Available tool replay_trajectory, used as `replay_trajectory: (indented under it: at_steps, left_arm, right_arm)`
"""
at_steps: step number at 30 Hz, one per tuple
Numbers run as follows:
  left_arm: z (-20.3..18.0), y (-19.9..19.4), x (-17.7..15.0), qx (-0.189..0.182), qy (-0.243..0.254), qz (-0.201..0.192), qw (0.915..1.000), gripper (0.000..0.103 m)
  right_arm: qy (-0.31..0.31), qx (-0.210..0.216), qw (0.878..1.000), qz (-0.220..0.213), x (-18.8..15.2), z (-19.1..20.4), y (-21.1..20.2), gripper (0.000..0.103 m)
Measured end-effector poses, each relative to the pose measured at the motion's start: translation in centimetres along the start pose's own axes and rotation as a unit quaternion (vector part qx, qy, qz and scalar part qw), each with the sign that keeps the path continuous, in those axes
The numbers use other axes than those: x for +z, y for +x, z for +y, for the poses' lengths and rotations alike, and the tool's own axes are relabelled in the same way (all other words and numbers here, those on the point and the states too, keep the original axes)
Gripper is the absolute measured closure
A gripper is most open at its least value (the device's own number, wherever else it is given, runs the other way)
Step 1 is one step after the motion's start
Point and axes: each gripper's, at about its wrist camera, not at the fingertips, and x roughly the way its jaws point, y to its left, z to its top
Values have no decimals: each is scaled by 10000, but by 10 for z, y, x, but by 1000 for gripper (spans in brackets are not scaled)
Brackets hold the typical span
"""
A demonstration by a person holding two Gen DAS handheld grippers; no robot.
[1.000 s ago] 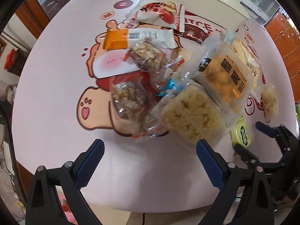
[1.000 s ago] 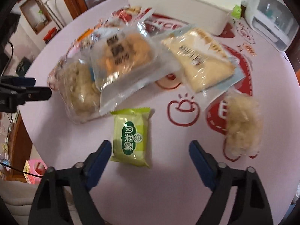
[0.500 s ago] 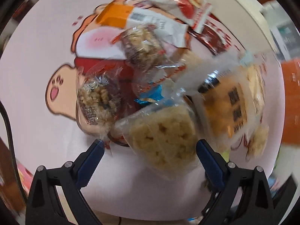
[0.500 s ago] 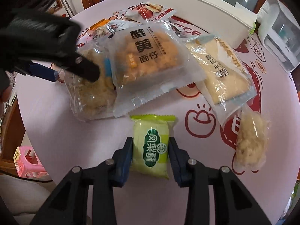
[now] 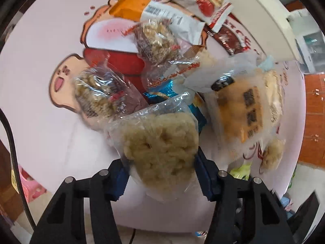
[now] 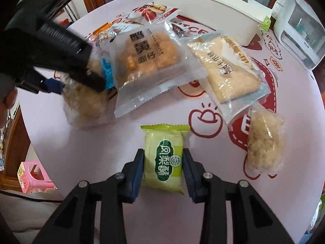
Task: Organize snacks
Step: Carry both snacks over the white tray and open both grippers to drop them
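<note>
1. The left tongs have just been closing, and their blue pads now pinch the near end of a clear bag of puffed rice cake, one pad on each side.
2. The cake bag runs straight ahead from the left tongs, its far end reaching into the pile of snacks on the table.
3. Just beyond it lie a blue wrapper and two nut bars; ahead and to the right is a frosted bag of yellow puffs.
4. The right tongs have closed as well, and pinch a green pack by its two long sides, near its lower end.
5. The green pack lies flat on the table, its top pointing away from the right tongs.
6. Right of these tongs lies a small clear bag of pale crisp; far ahead stands a white tray.
</note>
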Motion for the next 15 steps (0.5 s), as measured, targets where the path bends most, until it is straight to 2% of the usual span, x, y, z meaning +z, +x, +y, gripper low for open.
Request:
replay_trajectory:
  at_steps: [4,6,8,10,11,15]
  left_arm:
    - [-9,-45,2,101,501,-367,9980,46]
    - [-25,-76,10,159,914,-671,9934,46]
    - [-44,-104,21,241,1363,-1074,9845,46]
    - [-61,-135,32,373,1850,-1567,9695,46]
    - [-76,-151,41,459,2127,-1857,9582,46]
    - [-121,-184,80,626,2783,-2570,9234,46]
  right_arm:
    - [84,137,9996,-233,16,-6,-24,66]
    - [152,239,9988,-411,29,-10,-41,66]
    - [202,243,9972,-679,50,-18,-60,66]
    - [268,187,9945,-999,76,-27,-82,66]
    - [319,155,9929,-1132,88,-34,-90,66]
    - [738,-49,9854,-1535,154,-69,-114,66]
